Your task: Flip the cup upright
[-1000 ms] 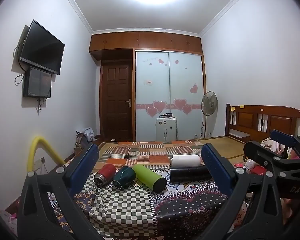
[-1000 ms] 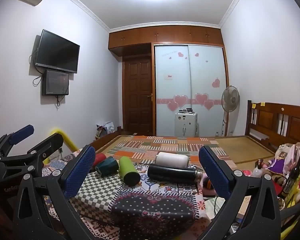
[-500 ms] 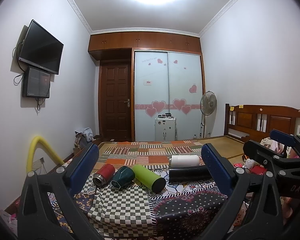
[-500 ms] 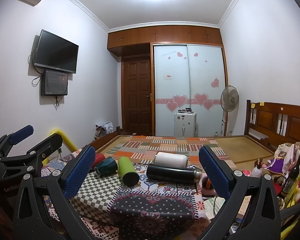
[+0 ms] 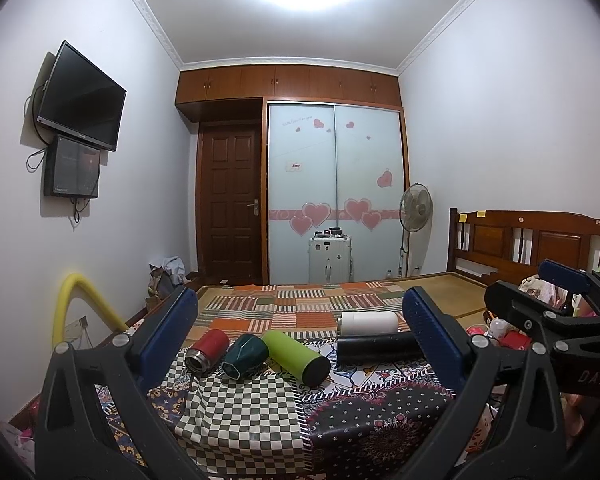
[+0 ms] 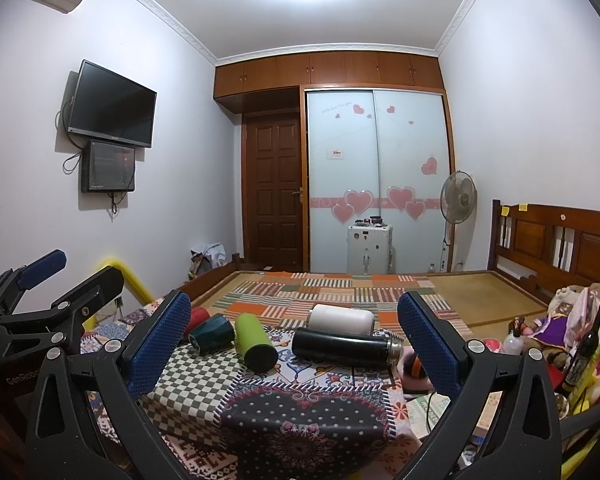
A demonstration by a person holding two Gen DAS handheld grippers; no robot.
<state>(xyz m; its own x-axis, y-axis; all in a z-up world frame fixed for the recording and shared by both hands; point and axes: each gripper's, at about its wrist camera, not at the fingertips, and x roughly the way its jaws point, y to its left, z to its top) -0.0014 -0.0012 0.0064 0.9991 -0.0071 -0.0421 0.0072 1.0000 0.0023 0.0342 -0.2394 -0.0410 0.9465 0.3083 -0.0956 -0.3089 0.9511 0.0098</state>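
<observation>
Five cups lie on their sides on the patchwork-covered table [image 5: 240,412], none upright. From the left: red cup [image 5: 207,350] with its steel mouth toward the camera, dark green cup [image 5: 245,355] touching it, lime green cup [image 5: 297,356] angled with its dark end nearest, then a long black flask [image 5: 374,349] lying crosswise, and a white cup [image 5: 369,322] just behind the flask, parallel to it. In the right wrist view the same row shows: lime cup [image 6: 255,342], black flask [image 6: 346,346], white cup [image 6: 341,319]. Left gripper [image 5: 300,336] spread wide, blue pads [image 5: 168,334] well apart, holding nothing, short of the cups. Right gripper [image 6: 294,338] likewise wide open and empty, also short of the row. Beyond: bed with striped quilt [image 5: 300,304], wardrobe with heart stickers [image 5: 336,196], standing fan [image 5: 415,208], wall television [image 5: 80,96].
</observation>
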